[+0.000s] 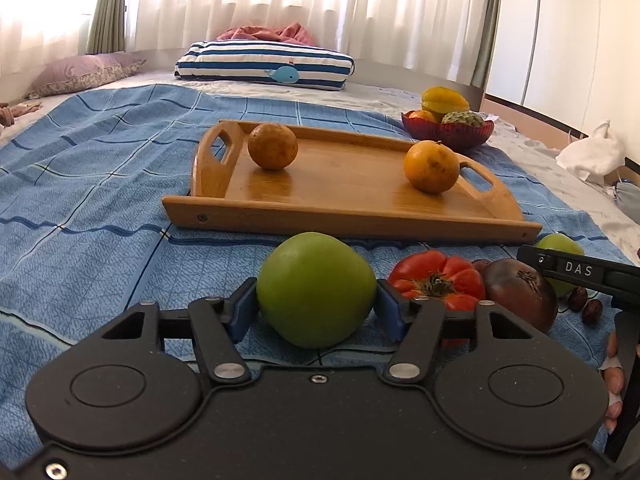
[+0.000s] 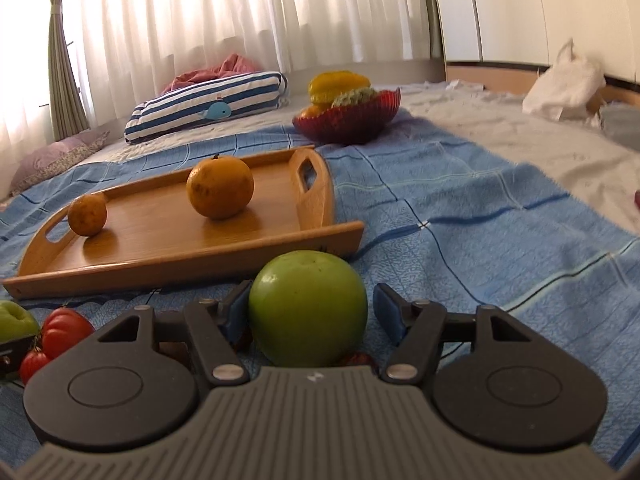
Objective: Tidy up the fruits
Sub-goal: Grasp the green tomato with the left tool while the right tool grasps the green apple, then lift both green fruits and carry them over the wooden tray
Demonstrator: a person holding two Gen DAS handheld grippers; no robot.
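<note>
My left gripper [image 1: 316, 314] is shut on a green fruit [image 1: 316, 288], with both blue pads against its sides; the fruit sits low over the blue blanket. My right gripper [image 2: 310, 312] holds its jaws around a second green fruit [image 2: 308, 300]: the left pad touches it and the right pad stands a sliver away. Ahead lies a wooden tray [image 1: 344, 220] [image 2: 180, 276] with two oranges [image 1: 273, 146] [image 1: 431, 166] on it. A red ribbed tomato [image 1: 436, 280] and a dark tomato [image 1: 520, 292] lie between the two grippers.
A red glass bowl [image 1: 448, 132] [image 2: 348, 120] with starfruit and other fruit stands behind the tray's right end. Small dark dates [image 1: 584, 304] lie by the dark tomato. A striped pillow [image 1: 264, 64] and a white bag [image 1: 592, 156] lie farther back.
</note>
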